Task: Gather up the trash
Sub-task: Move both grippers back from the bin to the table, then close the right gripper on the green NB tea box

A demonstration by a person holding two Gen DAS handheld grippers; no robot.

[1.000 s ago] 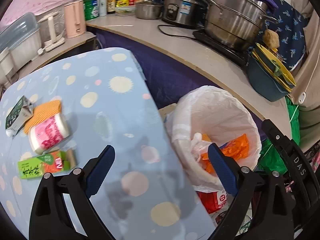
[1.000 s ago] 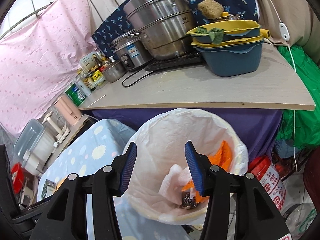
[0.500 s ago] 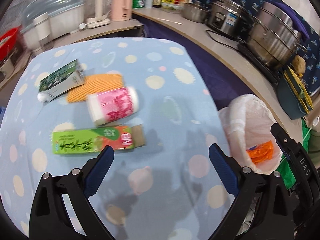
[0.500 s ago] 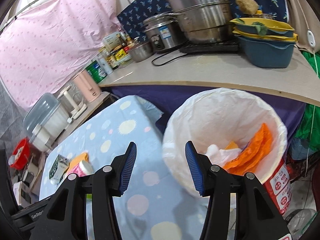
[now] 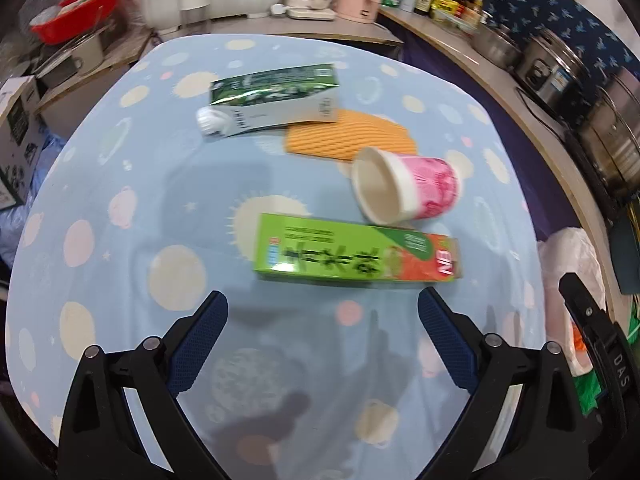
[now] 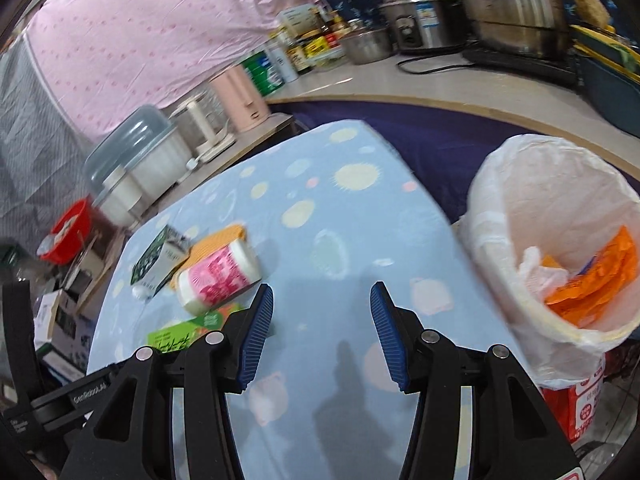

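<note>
Both my grippers hang empty over the table: the left gripper (image 5: 322,312) spread wide before the green box (image 5: 356,256), the right gripper (image 6: 322,312) half-spread near the bin (image 6: 560,248). Next, closing squarely on that box.

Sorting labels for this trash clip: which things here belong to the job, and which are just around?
Job: green box, pink cup, milk carton, orange mat, lined bin.
Around: pink kettle, steel pots, red basin.
</note>
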